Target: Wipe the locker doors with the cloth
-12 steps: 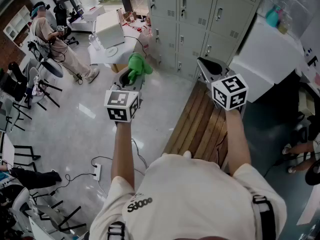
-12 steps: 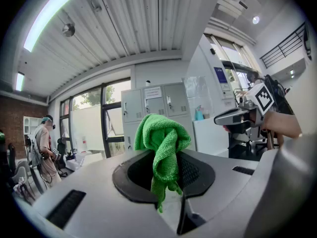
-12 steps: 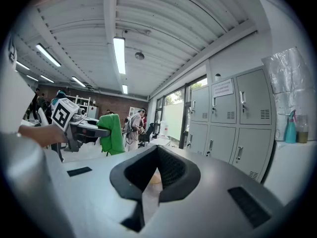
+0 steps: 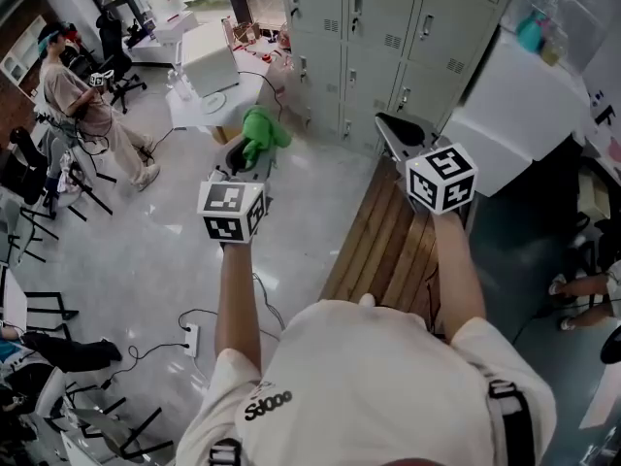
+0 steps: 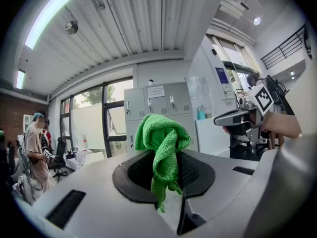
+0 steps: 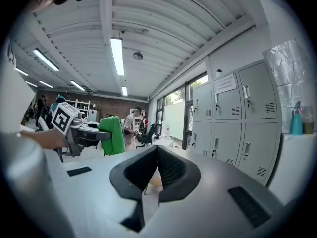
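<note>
A bunched green cloth [image 4: 260,132] sticks up from my left gripper [image 4: 246,155], which is shut on it and held out over the floor, short of the grey locker doors [image 4: 388,27]. In the left gripper view the cloth [image 5: 161,148] rises between the jaws of the left gripper [image 5: 166,180], with the lockers [image 5: 158,103] straight ahead at some distance. My right gripper [image 4: 406,130] is held over the bench, jaws together and empty. In the right gripper view the right gripper [image 6: 156,172] points past the lockers [image 6: 233,118], and the cloth [image 6: 113,134] shows to its left.
A slatted wooden bench [image 4: 388,241] stands under my right arm in front of the lockers. A white cabinet [image 4: 524,105] with a teal spray bottle [image 4: 529,32] is at the right. A white table [image 4: 209,95] and a seated person [image 4: 87,95] are at the left. A power strip [image 4: 189,333] and cables lie on the floor.
Both grippers have shifted only slightly left in the view, the cloth still held. The seated person at the left has moved.
</note>
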The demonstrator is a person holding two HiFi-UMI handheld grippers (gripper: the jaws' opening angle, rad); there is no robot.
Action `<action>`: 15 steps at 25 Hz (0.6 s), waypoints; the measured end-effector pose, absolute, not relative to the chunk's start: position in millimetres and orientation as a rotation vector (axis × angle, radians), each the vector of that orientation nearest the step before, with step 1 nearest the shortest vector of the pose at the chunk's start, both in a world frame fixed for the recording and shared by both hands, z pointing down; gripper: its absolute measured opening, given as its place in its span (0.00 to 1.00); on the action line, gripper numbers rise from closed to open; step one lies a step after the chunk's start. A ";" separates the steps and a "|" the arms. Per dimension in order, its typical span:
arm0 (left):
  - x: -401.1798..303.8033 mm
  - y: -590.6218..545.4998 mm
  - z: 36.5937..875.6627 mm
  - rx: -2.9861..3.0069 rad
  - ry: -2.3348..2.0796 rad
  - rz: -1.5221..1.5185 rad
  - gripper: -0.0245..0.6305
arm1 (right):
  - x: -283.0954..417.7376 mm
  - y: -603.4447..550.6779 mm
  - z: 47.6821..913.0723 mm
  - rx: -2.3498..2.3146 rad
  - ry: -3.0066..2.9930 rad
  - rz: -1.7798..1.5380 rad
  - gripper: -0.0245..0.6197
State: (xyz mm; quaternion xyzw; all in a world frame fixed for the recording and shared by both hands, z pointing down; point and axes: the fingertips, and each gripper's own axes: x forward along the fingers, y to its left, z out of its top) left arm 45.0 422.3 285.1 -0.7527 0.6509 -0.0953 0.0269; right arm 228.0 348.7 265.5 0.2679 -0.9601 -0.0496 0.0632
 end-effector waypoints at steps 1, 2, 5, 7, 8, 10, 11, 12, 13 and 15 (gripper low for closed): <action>40.5 422.7 287.3 -2.329 2.011 -0.296 0.17 | 223.8 349.6 265.9 0.812 -2.908 -0.141 0.05; 36.1 423.0 289.5 -2.333 2.011 -0.297 0.17 | 220.0 350.0 266.7 0.819 -2.908 -0.141 0.05; 23.1 418.9 297.1 -2.342 2.016 -0.298 0.17 | 210.4 346.4 270.6 0.859 -2.882 -0.171 0.05; 14.5 412.7 303.1 -2.353 2.033 -0.281 0.17 | 206.8 340.8 276.8 0.891 -2.859 -0.163 0.05; 10.7 409.4 305.2 -2.360 2.040 -0.269 0.17 | 205.5 337.3 280.8 0.902 -2.846 -0.150 0.05; 5.8 401.8 307.4 -2.369 2.035 -0.259 0.17 | 202.7 328.8 287.7 0.909 -2.823 -0.120 0.05; 4.2 396.9 307.9 -2.372 2.025 -0.264 0.17 | 201.0 323.3 289.7 0.910 -2.817 -0.111 0.05; 2.4 391.0 308.6 -2.373 2.017 -0.273 0.17 | 198.6 317.0 290.6 0.911 -2.815 -0.106 0.05; 0.1 384.2 309.5 -2.376 2.014 -0.281 0.17 | 195.2 310.4 290.8 0.908 -2.818 -0.103 0.05; -3.9 369.4 313.4 -2.388 2.015 -0.294 0.17 | 185.8 298.3 290.8 0.882 -2.840 -0.091 0.05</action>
